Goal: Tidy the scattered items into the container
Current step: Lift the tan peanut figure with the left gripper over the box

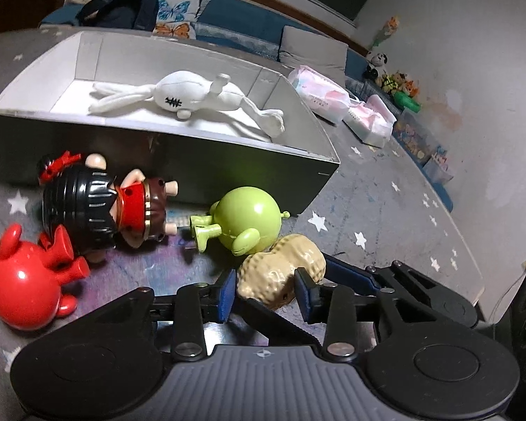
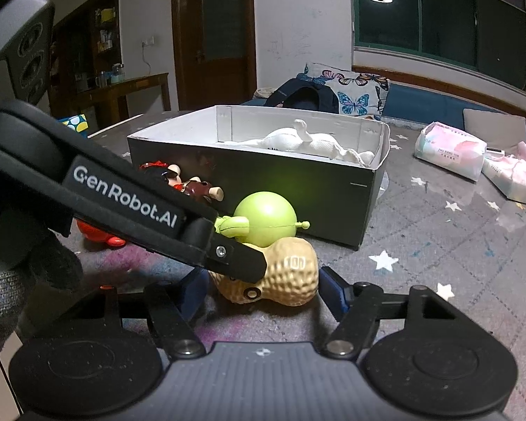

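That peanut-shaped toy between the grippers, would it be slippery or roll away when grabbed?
The peanut toy looks hard and glossy, so probably a bit slick, though its dimpled surface should help grip. Its rounded, two-lobed shape might rock or roll on the star-patterned mat if nudged. It seems stiff, not floppy.

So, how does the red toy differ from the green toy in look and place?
The red toy is glossy red, lying out on the star-patterned mat; the green toy is lime green, close to the box wall. The green toy touches the peanut toy; the red toy does not. Both are round-bodied, tipped over and still outside the box.
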